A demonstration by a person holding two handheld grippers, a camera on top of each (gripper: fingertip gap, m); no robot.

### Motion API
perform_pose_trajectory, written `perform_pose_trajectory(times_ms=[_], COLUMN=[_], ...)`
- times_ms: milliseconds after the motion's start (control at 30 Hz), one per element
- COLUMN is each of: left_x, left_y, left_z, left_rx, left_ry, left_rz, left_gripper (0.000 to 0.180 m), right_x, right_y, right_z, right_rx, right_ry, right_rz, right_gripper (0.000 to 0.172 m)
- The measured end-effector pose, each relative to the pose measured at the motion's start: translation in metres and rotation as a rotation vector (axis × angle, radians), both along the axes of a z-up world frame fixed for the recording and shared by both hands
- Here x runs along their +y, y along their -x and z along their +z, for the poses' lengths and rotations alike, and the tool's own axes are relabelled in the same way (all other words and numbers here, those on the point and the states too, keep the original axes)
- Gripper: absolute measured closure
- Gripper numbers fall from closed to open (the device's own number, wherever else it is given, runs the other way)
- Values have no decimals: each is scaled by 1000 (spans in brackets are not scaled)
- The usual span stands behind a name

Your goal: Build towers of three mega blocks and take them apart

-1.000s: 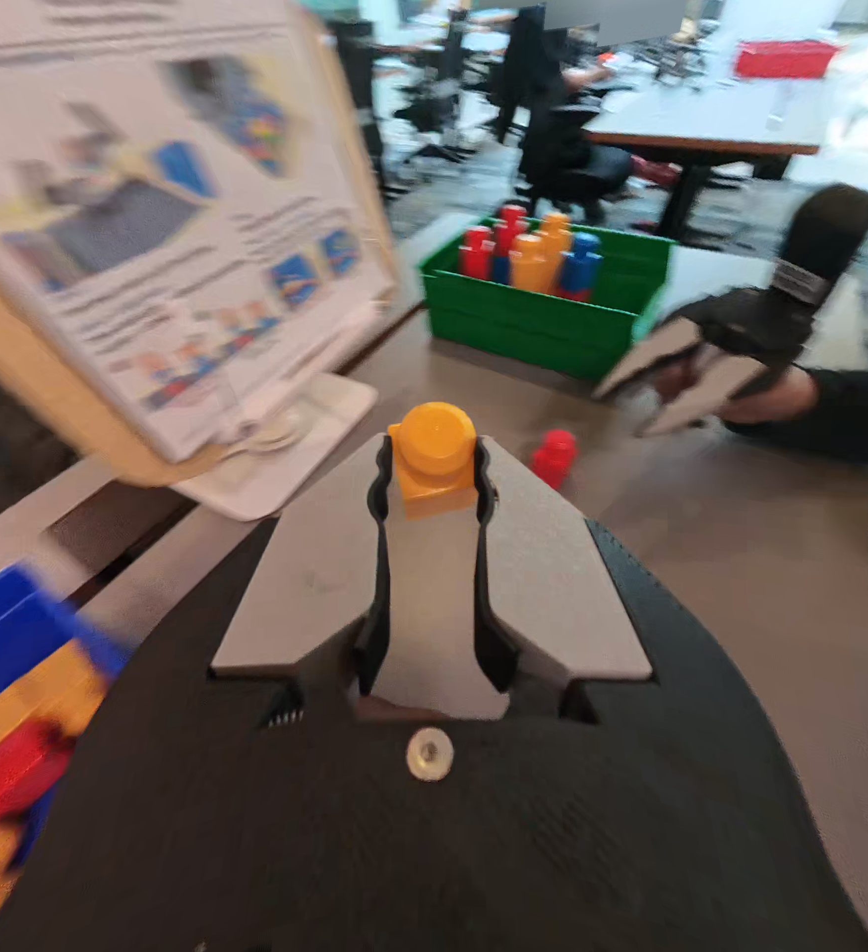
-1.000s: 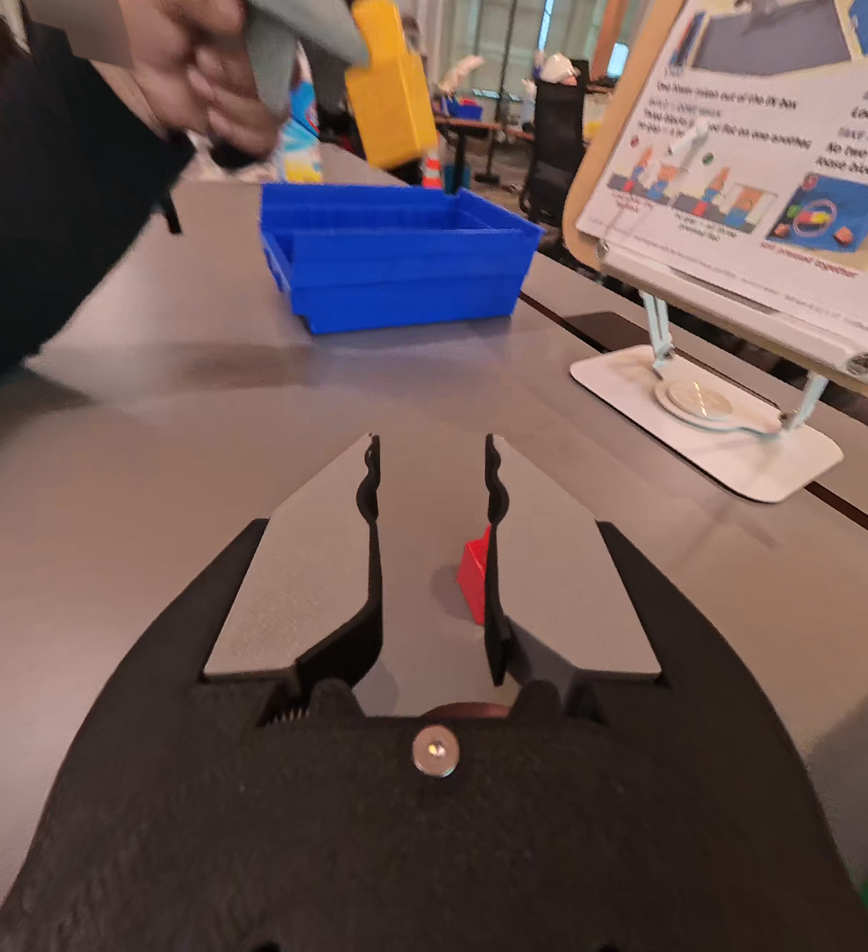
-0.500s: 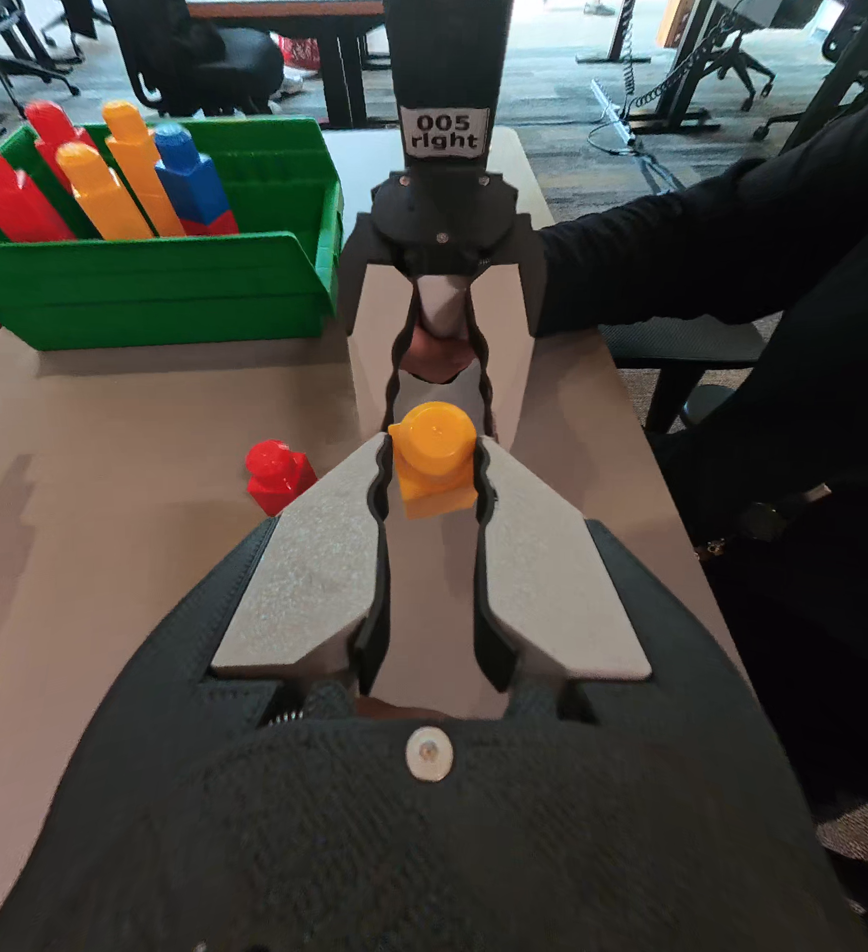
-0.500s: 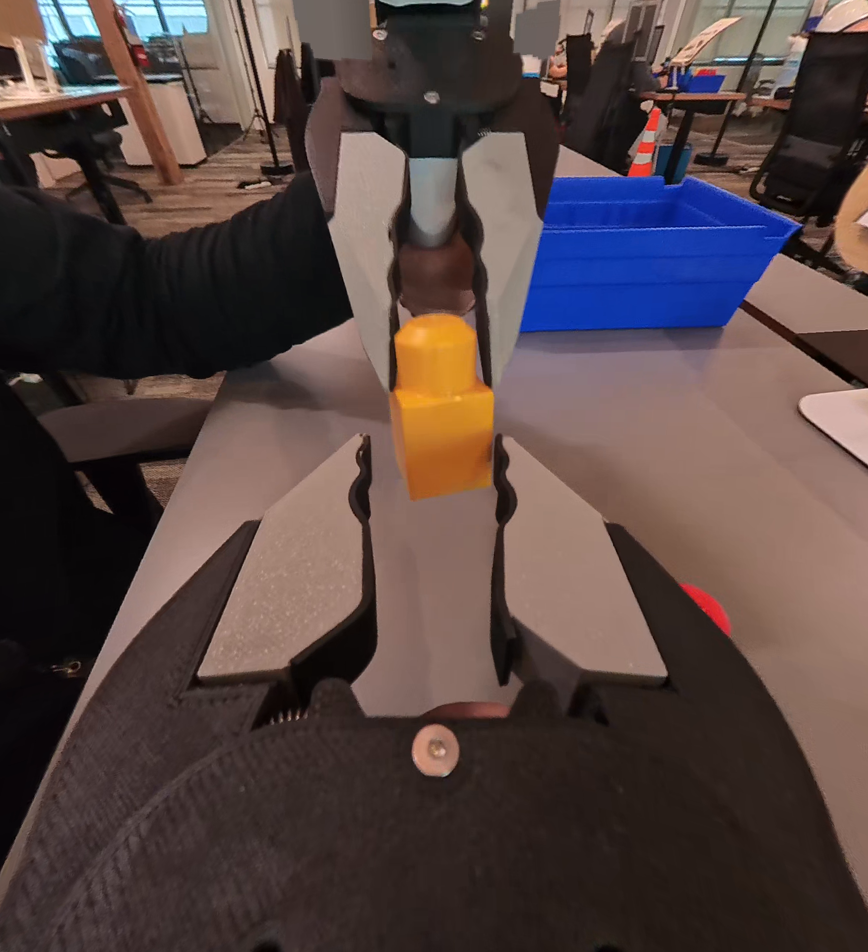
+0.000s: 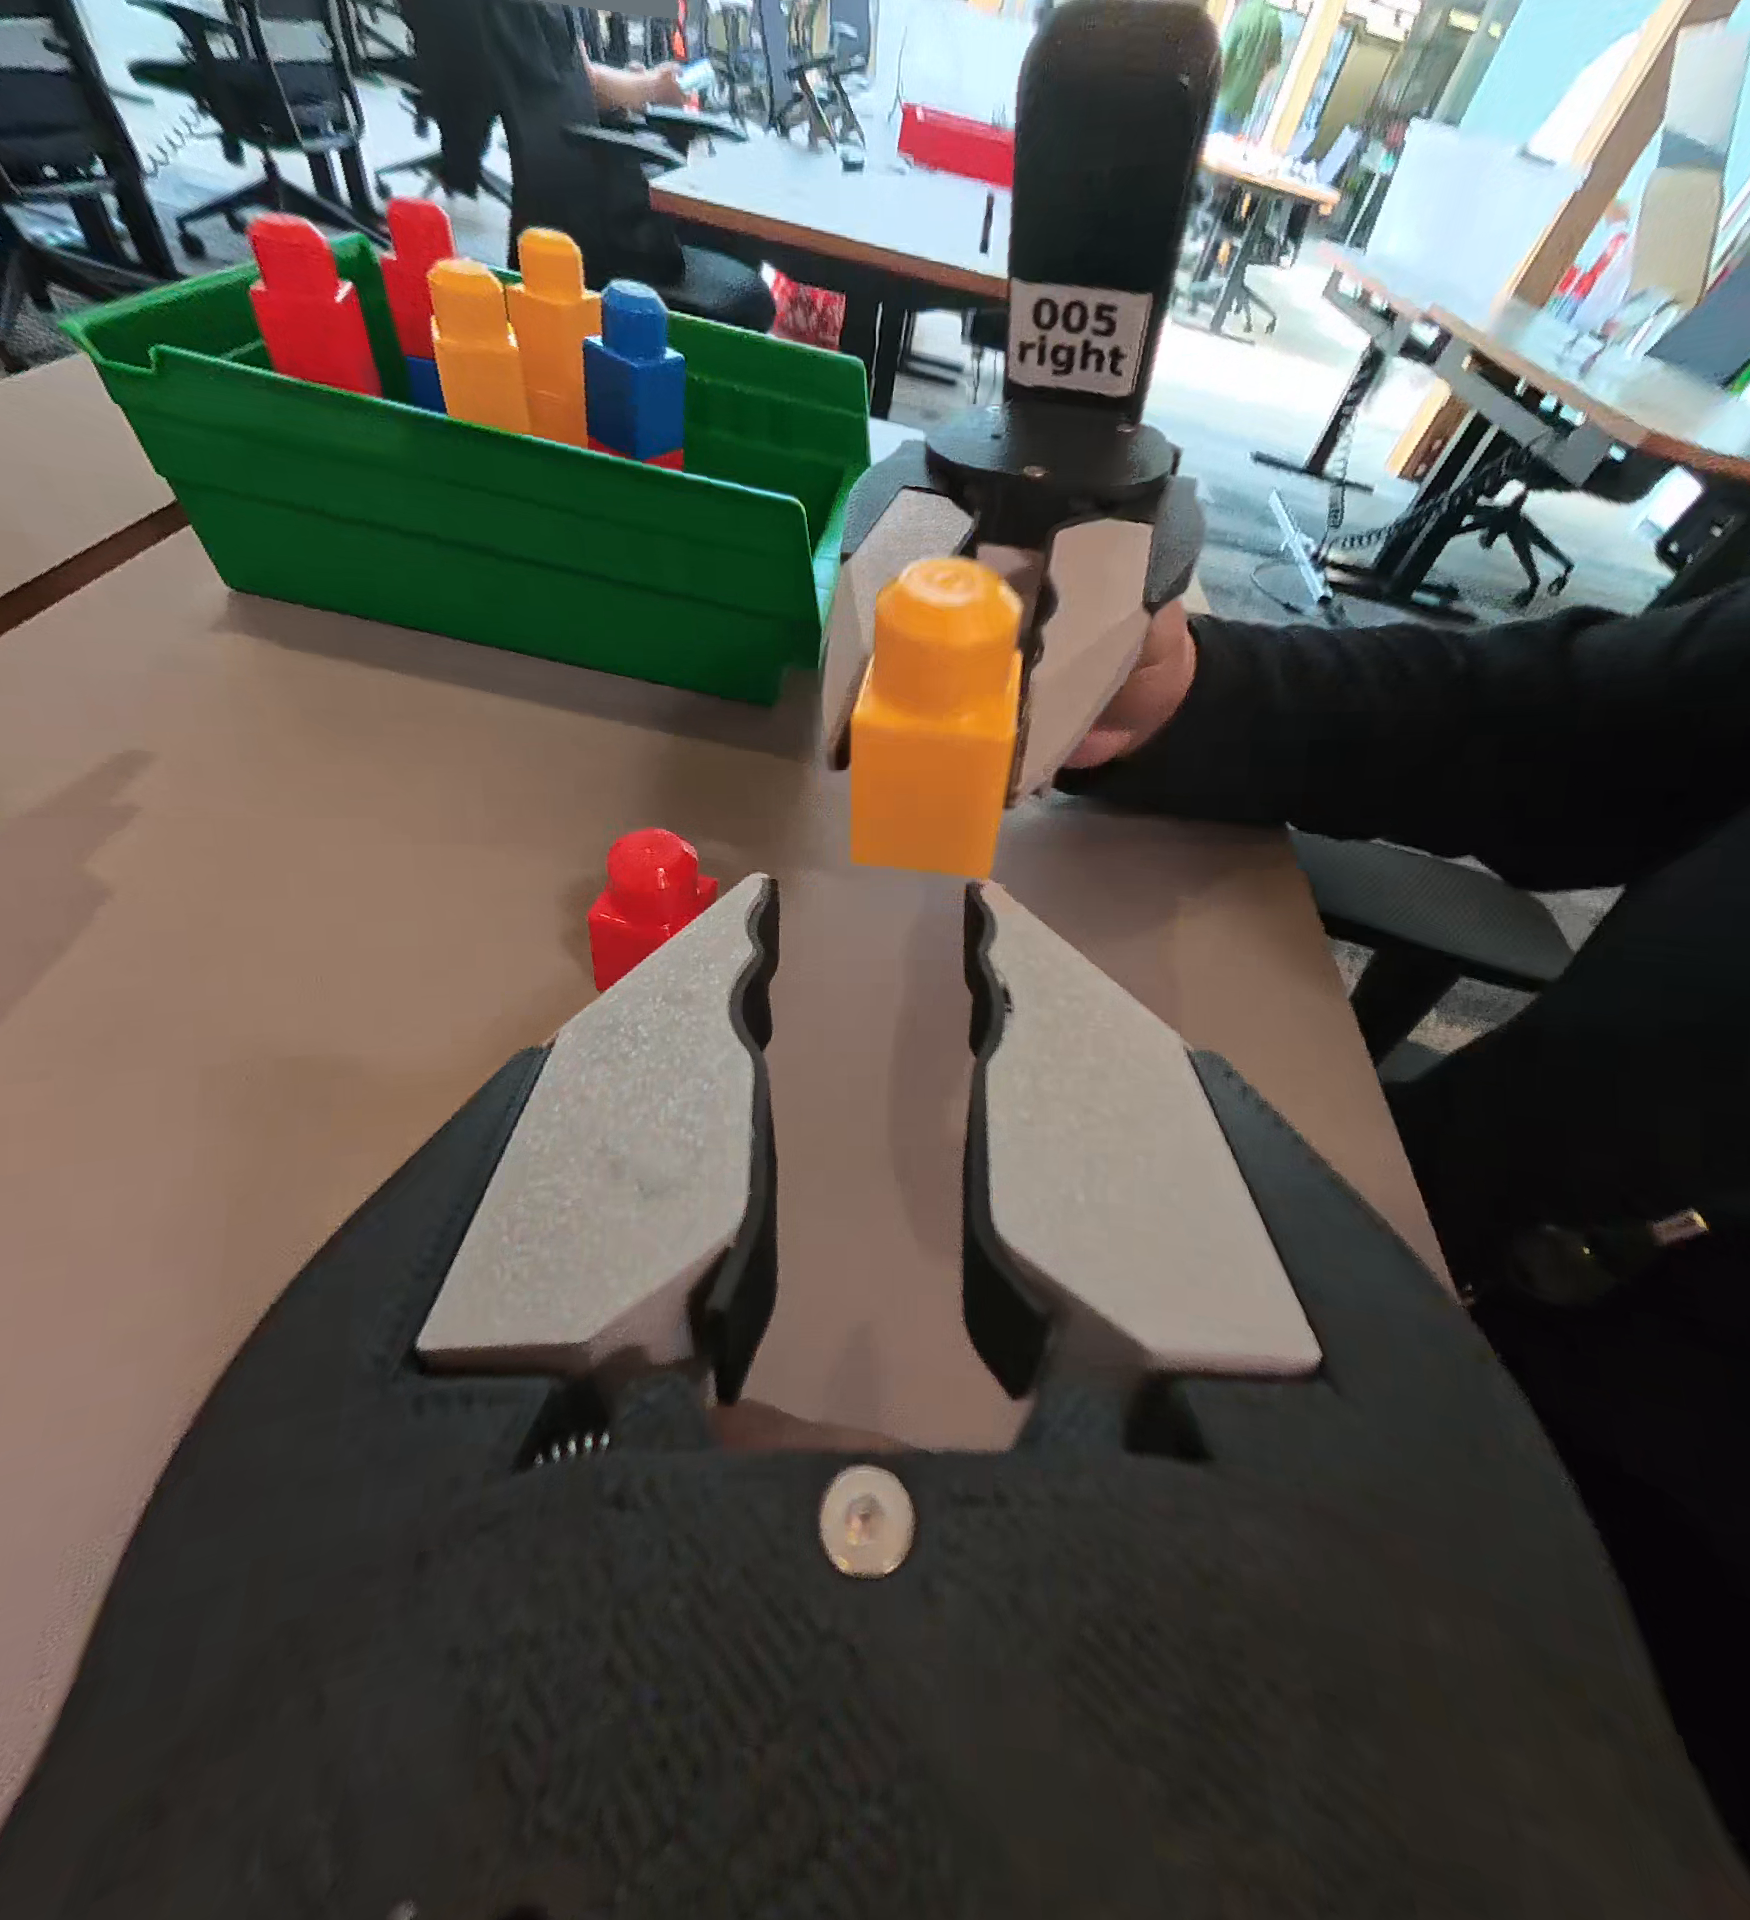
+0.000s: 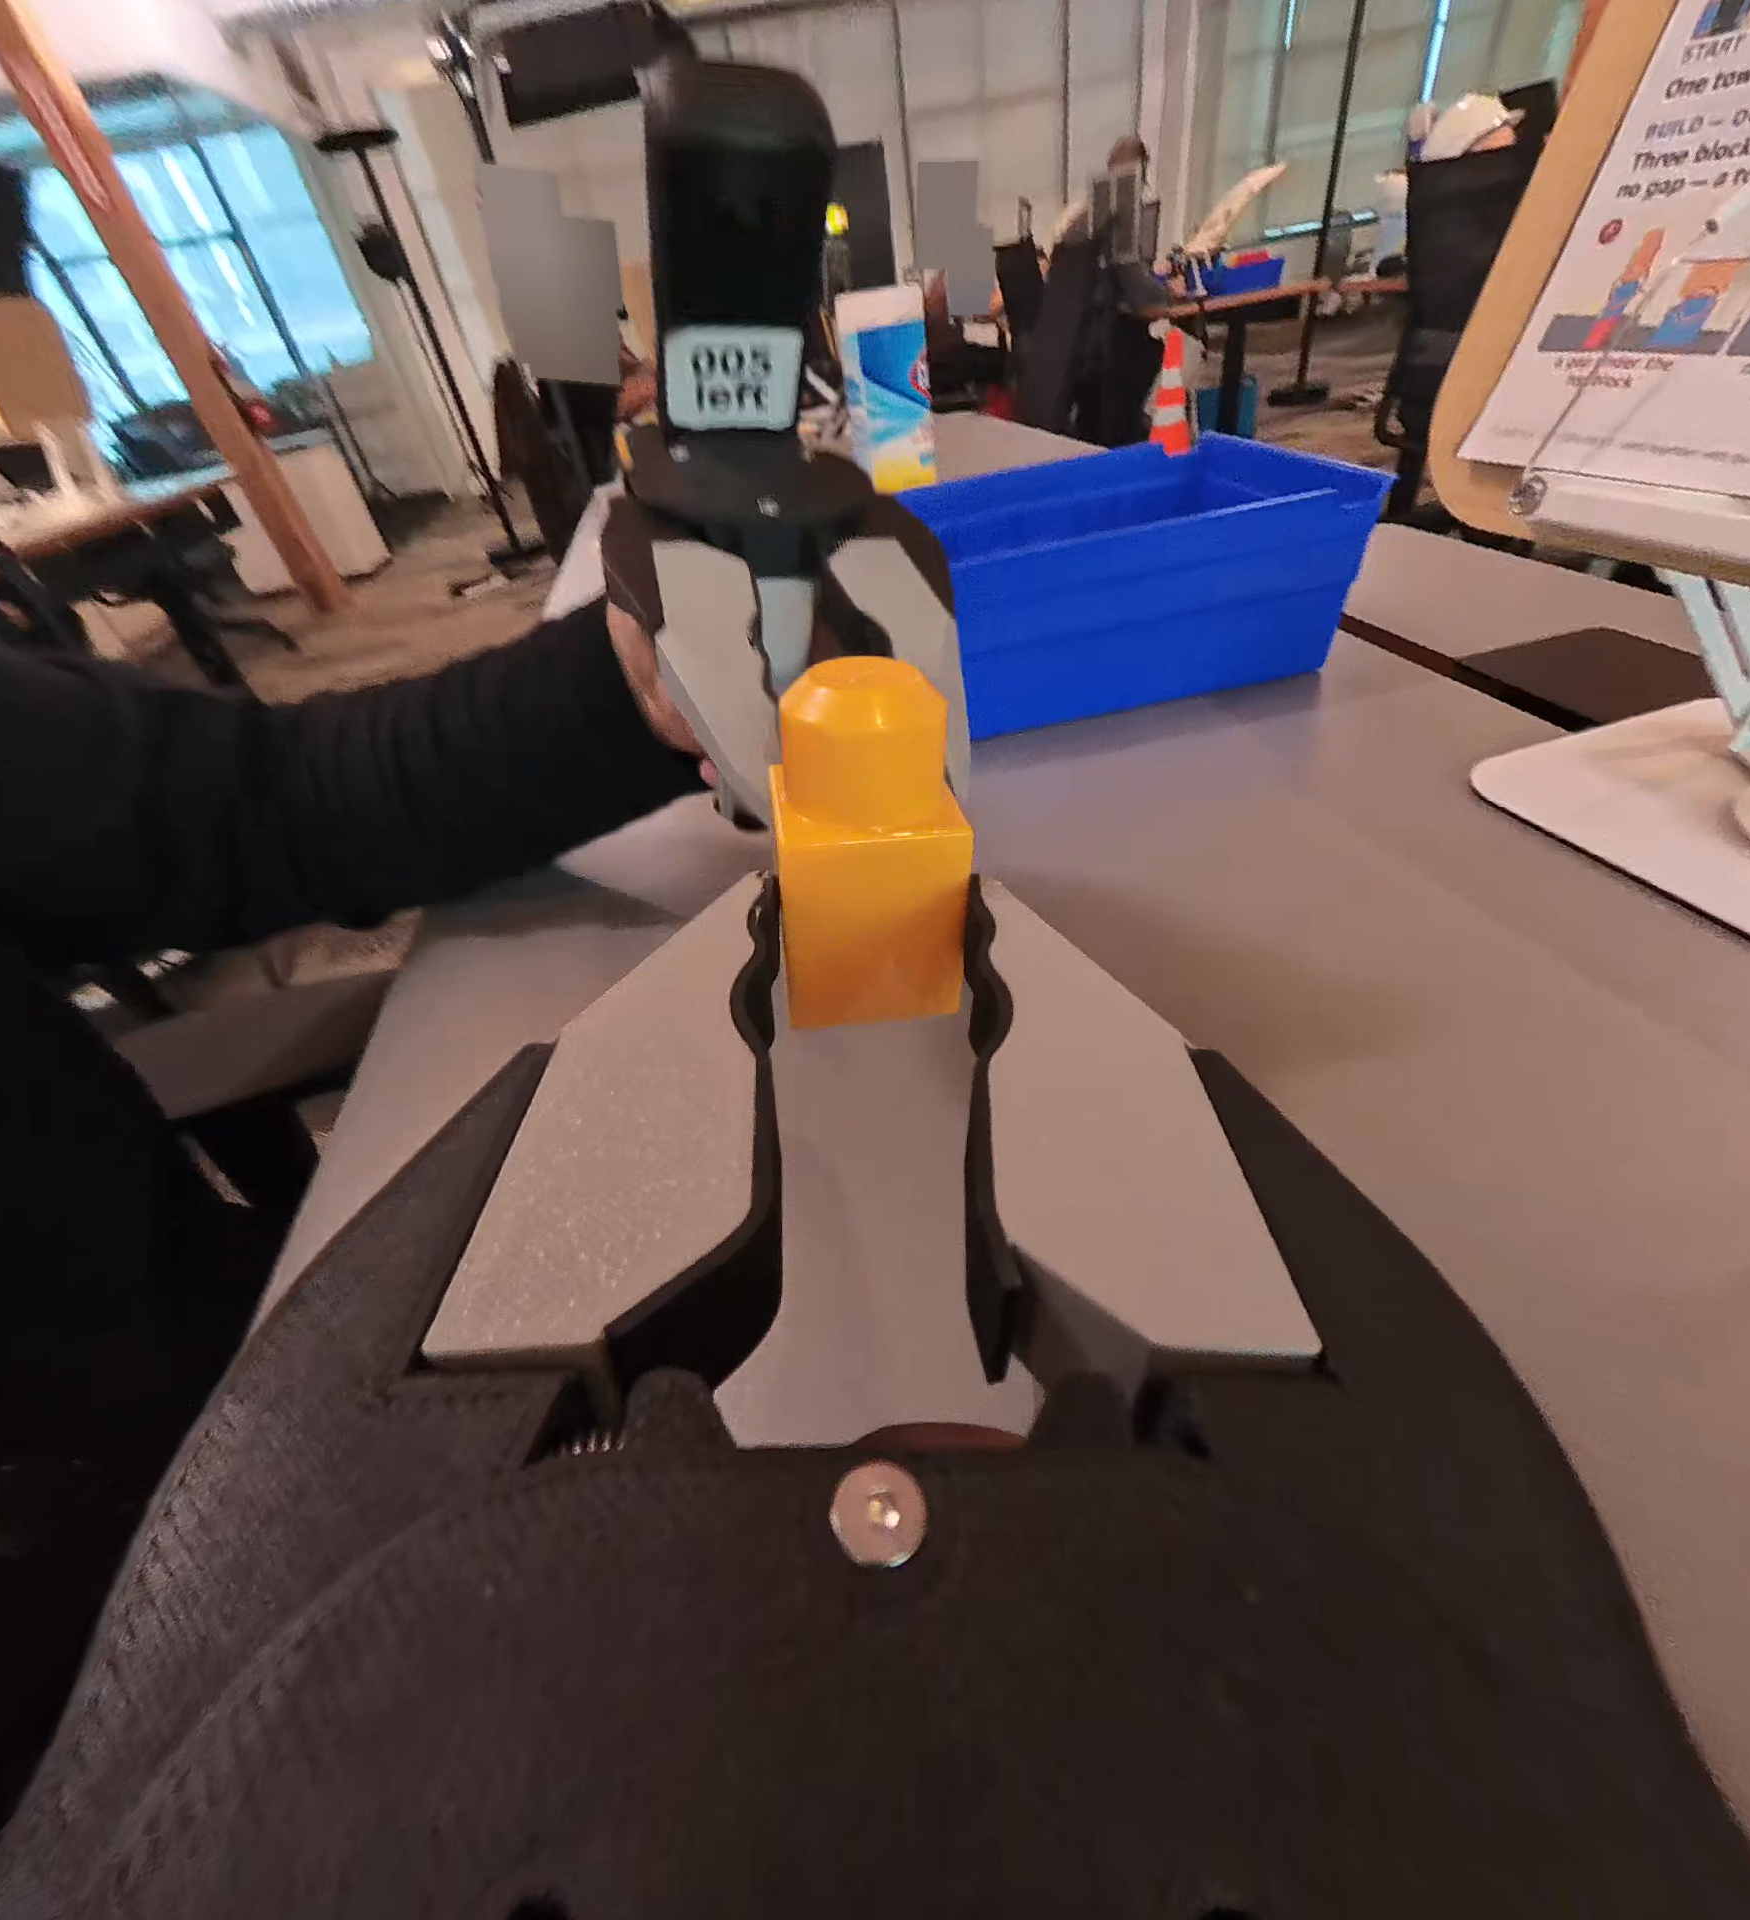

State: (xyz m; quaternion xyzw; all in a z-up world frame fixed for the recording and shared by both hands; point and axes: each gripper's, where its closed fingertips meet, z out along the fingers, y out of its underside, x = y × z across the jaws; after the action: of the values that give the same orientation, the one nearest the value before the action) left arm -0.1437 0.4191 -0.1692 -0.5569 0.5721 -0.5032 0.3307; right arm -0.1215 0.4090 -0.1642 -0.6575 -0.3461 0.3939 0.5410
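On grey table (image 5: 331, 935) amid office desks, left fingers (image 5: 663, 1039) spread, right fingers (image 6: 1068, 1039) pinching orange block (image 6: 866, 883)

Pressed between the right gripper's (image 6: 871, 951) fingers (image 6: 642, 1122) sits an orange block (image 6: 871, 894) of smooth, glossy plastic. The finger faces are matt grey with a fine grain, edged in black wavy rubbery pads; behind them the body is coarse black ribbed plastic with a shiny metal screw (image 6: 878, 1515). Left of the left gripper's (image 5: 869, 940) fingertips, a red block (image 5: 642, 904) looks equally glossy on the smooth matt table (image 5: 279, 935); beyond stands a green plastic bin (image 5: 497, 551)
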Motion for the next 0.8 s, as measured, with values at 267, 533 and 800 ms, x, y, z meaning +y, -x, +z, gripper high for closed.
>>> perform_pose_trajectory(times_ms=[267, 533, 800], left_x=[-19, -24, -39], left_y=[-16, -21, -23], left_z=[-26, -20, -28], left_rx=[75, 14, 57], left_ry=[-67, -51, -66], left_rz=[-22, -33, -92], left_gripper=[124, 147, 147], right_x=[-3, -3, -16], right_y=[11, 15, 16], right_z=[1, -5, 2], right_rx=[44, 42, 37], right_ry=[-8, 8, 17], right_rz=[28, 42, 120], right_gripper=[139, 139, 134])
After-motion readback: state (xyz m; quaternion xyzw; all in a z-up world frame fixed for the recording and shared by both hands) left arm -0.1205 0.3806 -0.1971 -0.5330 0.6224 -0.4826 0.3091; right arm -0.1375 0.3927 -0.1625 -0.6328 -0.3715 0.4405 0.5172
